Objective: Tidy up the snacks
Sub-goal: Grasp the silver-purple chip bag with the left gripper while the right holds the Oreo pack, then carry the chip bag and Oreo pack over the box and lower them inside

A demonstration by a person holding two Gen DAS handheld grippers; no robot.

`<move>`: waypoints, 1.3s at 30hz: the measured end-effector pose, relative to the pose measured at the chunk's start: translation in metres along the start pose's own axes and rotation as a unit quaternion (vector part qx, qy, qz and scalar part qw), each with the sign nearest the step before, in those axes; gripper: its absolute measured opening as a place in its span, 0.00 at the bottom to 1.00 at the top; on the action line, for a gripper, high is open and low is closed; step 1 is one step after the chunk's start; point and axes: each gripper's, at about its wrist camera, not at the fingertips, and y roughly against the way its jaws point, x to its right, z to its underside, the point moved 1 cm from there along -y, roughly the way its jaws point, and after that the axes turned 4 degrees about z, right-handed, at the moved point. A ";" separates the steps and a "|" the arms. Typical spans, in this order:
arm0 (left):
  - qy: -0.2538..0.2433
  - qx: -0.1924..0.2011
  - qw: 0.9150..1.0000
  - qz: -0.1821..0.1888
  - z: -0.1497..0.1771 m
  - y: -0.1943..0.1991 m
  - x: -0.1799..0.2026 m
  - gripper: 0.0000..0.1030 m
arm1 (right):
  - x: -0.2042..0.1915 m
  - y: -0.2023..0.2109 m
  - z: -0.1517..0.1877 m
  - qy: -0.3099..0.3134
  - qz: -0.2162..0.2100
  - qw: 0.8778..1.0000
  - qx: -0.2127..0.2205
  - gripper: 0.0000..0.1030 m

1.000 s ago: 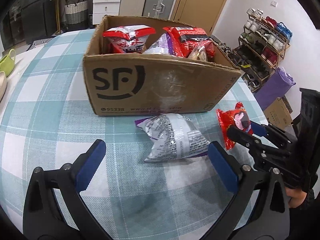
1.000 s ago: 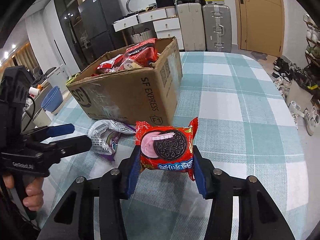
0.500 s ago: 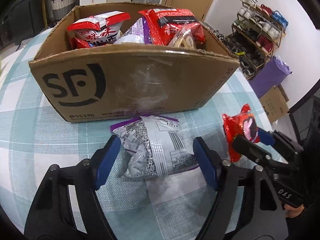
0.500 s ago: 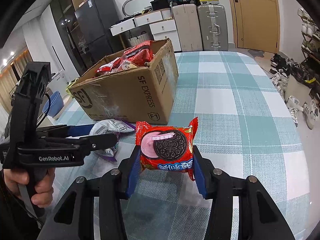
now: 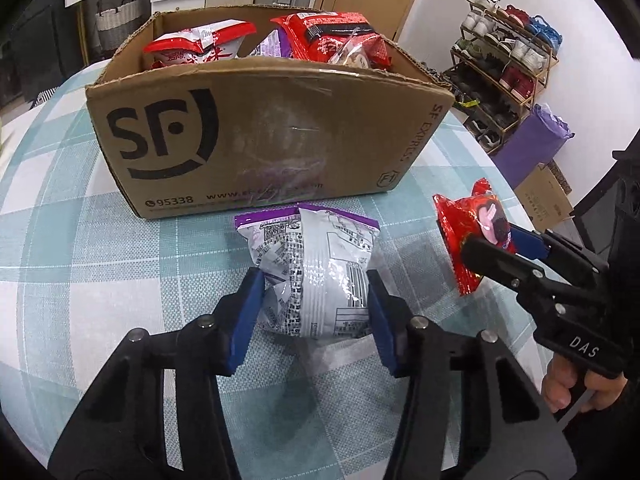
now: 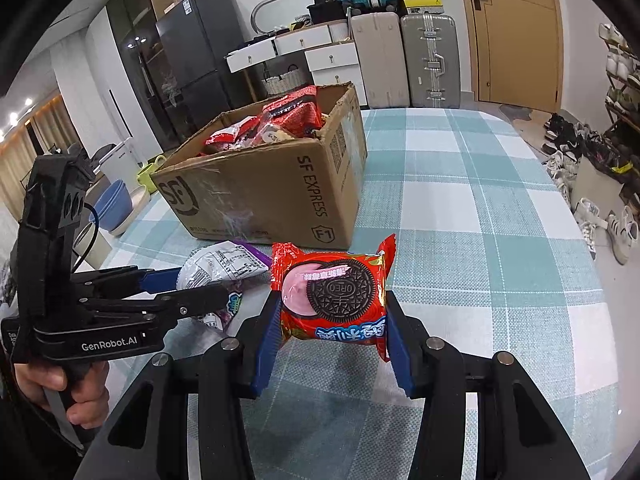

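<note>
A silver and purple snack bag (image 5: 312,268) lies on the checked tablecloth just in front of the SF cardboard box (image 5: 264,136). My left gripper (image 5: 314,312) is shut on this bag, blue pads pressing its two sides. The bag also shows in the right wrist view (image 6: 220,264), with the left gripper (image 6: 192,288) around it. My right gripper (image 6: 332,320) is shut on a red Oreo packet (image 6: 334,292) and holds it above the table. The packet also shows in the left wrist view (image 5: 472,232). The box holds several red and purple snack bags (image 5: 320,36).
The round table's edge (image 5: 516,208) curves off to the right of the box. A shoe rack (image 5: 508,64) and a purple bag (image 5: 532,140) stand on the floor beyond. Suitcases (image 6: 428,60), drawers and a dark fridge (image 6: 192,64) line the far wall.
My left gripper moved forward to the silver and purple bag and closed on it. My right gripper kept hold of the Oreo packet and barely moved.
</note>
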 end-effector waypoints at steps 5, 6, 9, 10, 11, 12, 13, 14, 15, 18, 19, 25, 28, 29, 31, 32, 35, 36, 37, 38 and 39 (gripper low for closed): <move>-0.001 0.016 1.000 0.008 0.002 0.016 -0.005 0.45 | -0.004 0.007 -0.002 0.003 0.002 1.000 0.009 0.47; -0.002 0.021 1.000 0.008 0.002 0.021 -0.006 0.45 | -0.005 0.008 -0.002 0.003 0.002 1.000 0.011 0.47; -0.004 0.034 0.999 0.008 0.002 0.037 -0.008 0.45 | -0.009 0.013 -0.005 0.009 0.001 1.000 0.019 0.47; -0.003 0.040 0.999 0.008 0.001 0.043 -0.008 0.45 | -0.010 0.015 -0.006 0.010 0.000 1.000 0.022 0.47; -0.003 0.046 0.999 0.008 0.002 0.050 -0.010 0.45 | -0.011 0.017 -0.007 0.011 0.000 1.000 0.025 0.47; -0.002 0.050 0.999 0.008 0.001 0.055 -0.011 0.45 | -0.013 0.018 -0.007 0.012 -0.001 1.000 0.028 0.47; -0.002 0.054 0.999 0.008 0.001 0.063 -0.012 0.45 | -0.014 0.020 -0.008 0.013 -0.002 0.999 0.031 0.47; -0.001 0.059 0.998 0.008 0.000 0.070 -0.014 0.45 | -0.015 0.023 -0.010 0.015 -0.003 0.999 0.034 0.47; -0.001 0.064 0.998 0.007 -0.001 0.076 -0.015 0.45 | -0.016 0.025 -0.011 0.017 -0.003 0.999 0.038 0.47; 0.001 0.080 0.997 0.005 -0.002 0.090 -0.016 0.45 | -0.019 0.032 -0.016 0.021 -0.004 0.999 0.048 0.47; 0.002 0.084 0.996 0.004 -0.003 0.095 -0.016 0.45 | -0.020 0.034 -0.018 0.023 -0.004 0.998 0.052 0.47; 0.003 0.112 0.994 -0.004 -0.009 0.124 -0.019 0.45 | -0.028 0.045 -0.029 0.034 -0.005 0.997 0.068 0.47; 0.002 0.122 0.993 -0.009 -0.012 0.131 -0.017 0.45 | -0.033 0.050 -0.035 0.040 -0.004 0.996 0.077 0.47; 0.002 0.126 0.992 -0.010 -0.014 0.135 -0.018 0.45 | -0.034 0.051 -0.038 0.042 -0.004 0.996 0.080 0.47; 0.002 0.133 0.991 -0.011 -0.015 0.143 -0.019 0.45 | -0.036 0.052 -0.042 0.045 -0.004 0.995 0.084 0.47; 0.001 0.137 0.990 -0.013 -0.017 0.148 -0.019 0.45 | -0.037 0.053 -0.045 0.047 -0.004 0.995 0.086 0.47; -0.001 0.145 0.989 -0.015 -0.020 0.157 -0.018 0.45 | -0.041 0.053 -0.053 0.051 -0.007 0.995 0.091 0.47; -0.002 0.147 0.989 -0.016 -0.021 0.160 -0.018 0.45 | -0.042 0.053 -0.055 0.052 -0.007 0.994 0.092 0.47; -0.002 0.149 0.989 -0.017 -0.022 0.162 -0.018 0.45 | -0.044 0.053 -0.058 0.054 -0.007 0.994 0.094 0.47; -0.002 0.151 0.988 -0.017 -0.024 0.164 -0.018 0.45 | -0.044 0.052 -0.062 0.055 -0.009 0.994 0.096 0.47; -0.003 0.152 0.988 -0.018 -0.025 0.166 -0.019 0.45 | -0.045 0.051 -0.066 0.056 -0.010 0.994 0.097 0.47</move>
